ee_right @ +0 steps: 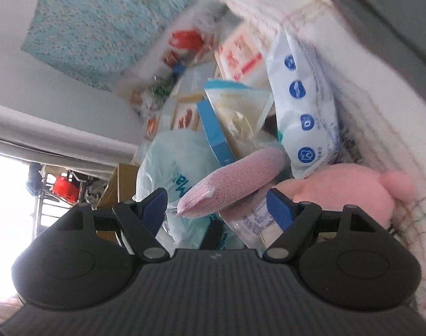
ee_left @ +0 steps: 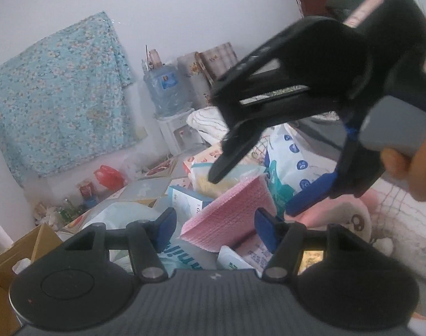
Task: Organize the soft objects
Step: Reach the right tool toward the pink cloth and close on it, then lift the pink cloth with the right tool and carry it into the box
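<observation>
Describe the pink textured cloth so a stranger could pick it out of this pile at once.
Start at the floral blue fabric hanging on the wall, then drop to the pile of packets below it. The pink textured cloth lies folded atop that pile, beside the white pack with blue round icons. Only it has a waffle-like dimpled weave.

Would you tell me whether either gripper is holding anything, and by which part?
Nothing is held: the left gripper and right gripper both have open jaws above the pink cloth.

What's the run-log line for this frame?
left gripper: open, empty | right gripper: open, empty | pink textured cloth: ahead of both, on pile | pink plush toy: beside cloth
</observation>
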The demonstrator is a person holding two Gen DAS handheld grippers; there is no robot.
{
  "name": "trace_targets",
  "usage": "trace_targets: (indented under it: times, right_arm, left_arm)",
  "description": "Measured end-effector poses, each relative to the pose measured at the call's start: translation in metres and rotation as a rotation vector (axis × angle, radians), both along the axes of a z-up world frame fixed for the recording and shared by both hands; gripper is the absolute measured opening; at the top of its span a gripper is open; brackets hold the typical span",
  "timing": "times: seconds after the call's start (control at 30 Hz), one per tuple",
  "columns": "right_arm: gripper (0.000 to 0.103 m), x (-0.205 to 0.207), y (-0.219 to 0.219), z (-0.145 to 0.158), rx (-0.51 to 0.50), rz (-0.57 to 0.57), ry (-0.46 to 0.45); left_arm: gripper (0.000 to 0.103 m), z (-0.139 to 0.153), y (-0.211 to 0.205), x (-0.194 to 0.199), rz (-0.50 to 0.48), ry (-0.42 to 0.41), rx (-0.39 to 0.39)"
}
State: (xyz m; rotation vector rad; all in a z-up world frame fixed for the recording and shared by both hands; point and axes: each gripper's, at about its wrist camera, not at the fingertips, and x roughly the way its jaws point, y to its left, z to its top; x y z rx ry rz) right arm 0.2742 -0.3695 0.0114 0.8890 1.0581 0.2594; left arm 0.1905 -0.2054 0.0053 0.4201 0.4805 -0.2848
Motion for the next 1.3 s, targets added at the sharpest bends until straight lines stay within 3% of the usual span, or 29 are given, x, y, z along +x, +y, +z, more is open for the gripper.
trace_targets:
  times: [0.07,0.13,0.2,0.23,0.27,0.4,0.47,0.7,0.8,0.87,0.93,1.1,1.3]
  right_arm:
    - [0.078,0.009,0.003,-0.006,0.01,-0.003,0.024]
    - [0.077,0.018,0.006,-0.012,0.005,-0.002,0.029]
    - [0.067,0.021,0.008,-0.015,0.009,-0.002,0.035]
    - [0.057,0.021,0.009,-0.017,0.003,-0.008,0.036]
    - [0.055,0.018,0.007,-0.019,0.0,-0.008,0.034]
    - [0.046,0.009,0.008,-0.018,0.015,-0.003,-0.008]
    - [0.035,-0.002,0.004,-0.011,0.018,0.007,-0.031]
    - [0.032,-0.046,0.016,0.022,-0.034,0.081,-0.193]
    - [0.031,-0.071,0.014,0.026,-0.047,0.106,-0.219]
    - [0.031,-0.09,0.014,0.027,-0.055,0.113,-0.249]
    - [0.031,-0.108,0.01,0.027,-0.055,0.107,-0.285]
    - [0.031,-0.154,-0.011,0.012,-0.045,0.048,-0.339]
    - [0.028,-0.183,-0.018,-0.02,-0.029,0.017,-0.292]
  left_arm:
    - [0.062,-0.002,-0.002,0.0,-0.007,0.012,-0.003]
    - [0.052,-0.003,-0.002,0.0,-0.013,0.024,-0.009]
    - [0.045,-0.004,-0.002,-0.004,-0.01,0.003,0.004]
    - [0.037,-0.004,-0.001,-0.006,-0.003,-0.008,0.006]
    - [0.032,-0.004,0.0,-0.008,0.003,-0.013,0.006]
    - [0.024,-0.002,0.005,-0.017,-0.002,-0.014,-0.005]
    - [0.018,0.002,0.01,-0.024,-0.013,-0.013,-0.02]
    - [0.024,0.018,0.028,-0.064,-0.095,0.014,-0.09]
    - [0.029,0.018,0.042,-0.081,-0.138,0.088,-0.139]
    - [0.04,0.017,0.054,-0.089,-0.173,0.15,-0.189]
    - [0.042,0.015,0.065,-0.096,-0.206,0.206,-0.237]
    - [0.045,-0.001,0.079,-0.102,-0.254,0.304,-0.277]
    - [0.045,-0.021,0.078,-0.091,-0.254,0.407,-0.334]
